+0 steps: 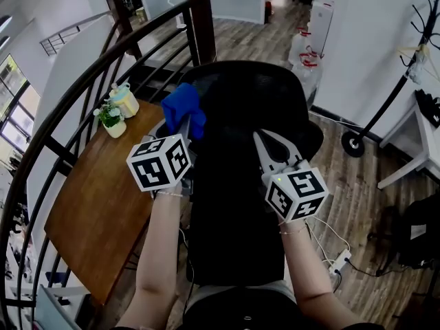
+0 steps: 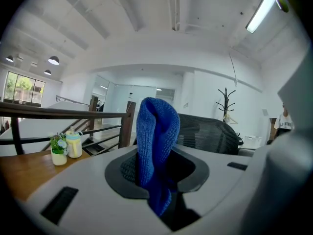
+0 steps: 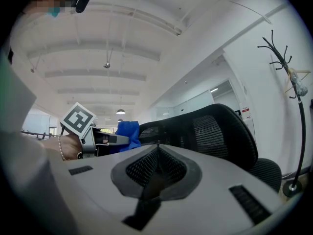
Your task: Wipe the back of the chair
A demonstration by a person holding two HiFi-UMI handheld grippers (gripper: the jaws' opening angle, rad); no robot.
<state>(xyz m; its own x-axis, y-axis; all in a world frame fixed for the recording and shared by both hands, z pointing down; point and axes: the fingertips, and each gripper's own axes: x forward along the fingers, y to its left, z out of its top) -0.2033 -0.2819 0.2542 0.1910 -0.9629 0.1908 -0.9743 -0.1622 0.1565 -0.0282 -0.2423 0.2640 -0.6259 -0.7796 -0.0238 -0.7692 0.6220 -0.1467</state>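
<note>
Left tongs (image 1: 185, 129) pinch the blue cloth (image 1: 183, 105) near the top of the chair back (image 1: 240, 95), beside the worktop (image 1: 96, 198), ready to wipe I guess; right tongs (image 3: 155, 153) are pressed together, empty.

Wooden table (image 1: 96, 205) by curved railing (image 1: 81, 88), potted plant (image 1: 111, 119) beside what may be a bottle (image 1: 126, 100), coat stand (image 1: 389, 102)

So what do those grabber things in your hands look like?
The left gripper and right gripper are pale grey plastic, each with two long jaws lined with dark ribbed pads. Each carries a white cube printed with black square markers. The person's forearms are bare, no sleeves, with a thin bracelet on each wrist.
</note>
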